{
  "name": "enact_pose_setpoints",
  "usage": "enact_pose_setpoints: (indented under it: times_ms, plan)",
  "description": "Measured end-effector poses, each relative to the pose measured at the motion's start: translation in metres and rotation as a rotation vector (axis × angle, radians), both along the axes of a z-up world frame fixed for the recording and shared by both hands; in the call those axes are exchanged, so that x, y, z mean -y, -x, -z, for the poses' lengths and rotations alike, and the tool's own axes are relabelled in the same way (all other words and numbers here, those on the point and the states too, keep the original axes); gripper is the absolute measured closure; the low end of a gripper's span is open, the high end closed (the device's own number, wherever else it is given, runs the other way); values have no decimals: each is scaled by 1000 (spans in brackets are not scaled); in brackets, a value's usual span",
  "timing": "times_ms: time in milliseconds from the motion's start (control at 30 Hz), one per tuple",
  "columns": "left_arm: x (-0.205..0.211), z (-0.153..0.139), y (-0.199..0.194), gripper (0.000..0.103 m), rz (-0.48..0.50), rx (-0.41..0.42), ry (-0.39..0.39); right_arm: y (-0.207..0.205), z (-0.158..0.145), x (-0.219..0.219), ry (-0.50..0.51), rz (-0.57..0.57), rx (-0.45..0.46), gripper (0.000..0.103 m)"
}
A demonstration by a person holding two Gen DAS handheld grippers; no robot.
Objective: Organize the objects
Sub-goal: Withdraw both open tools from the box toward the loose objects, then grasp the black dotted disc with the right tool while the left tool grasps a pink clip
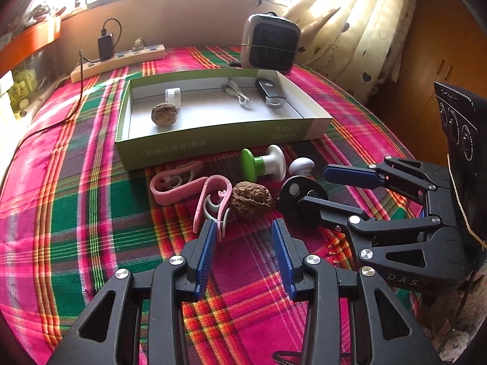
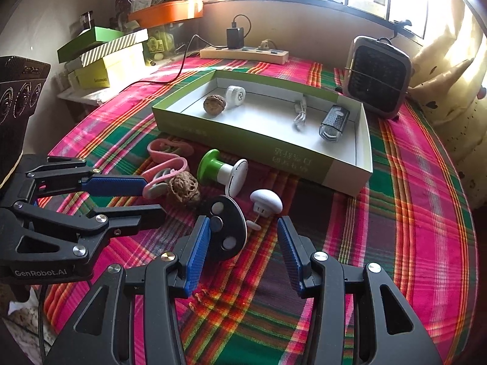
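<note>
Hovering open, left tool near walnut; right tool by black disc.

"GenRobot.AI" stands on the left gripper body; "DAS" on the right gripper body (the green box's print is unreadable).

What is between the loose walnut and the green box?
The green-and-white plunger thing lies between the walnut on the cloth and the box. The right wrist view shows it best; the left wrist view agrees.
</note>
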State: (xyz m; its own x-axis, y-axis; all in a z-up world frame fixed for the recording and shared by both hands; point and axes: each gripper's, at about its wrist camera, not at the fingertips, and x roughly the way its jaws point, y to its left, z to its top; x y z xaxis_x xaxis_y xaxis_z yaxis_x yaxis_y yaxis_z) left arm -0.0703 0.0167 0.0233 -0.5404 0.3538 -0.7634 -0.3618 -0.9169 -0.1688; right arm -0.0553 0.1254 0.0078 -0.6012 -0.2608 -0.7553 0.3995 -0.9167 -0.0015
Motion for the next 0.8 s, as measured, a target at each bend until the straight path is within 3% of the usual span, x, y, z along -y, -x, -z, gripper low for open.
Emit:
enact_pose_setpoints:
  times_ms: [200, 800]
  plan:
    - [7, -6, 0, 67, -38, -40, 33, -1, 1, 3, 16, -25, 6, 56]
    - [10, 9, 25, 67, -53, -9, 94, 10, 11, 10, 0, -29, 40, 56]
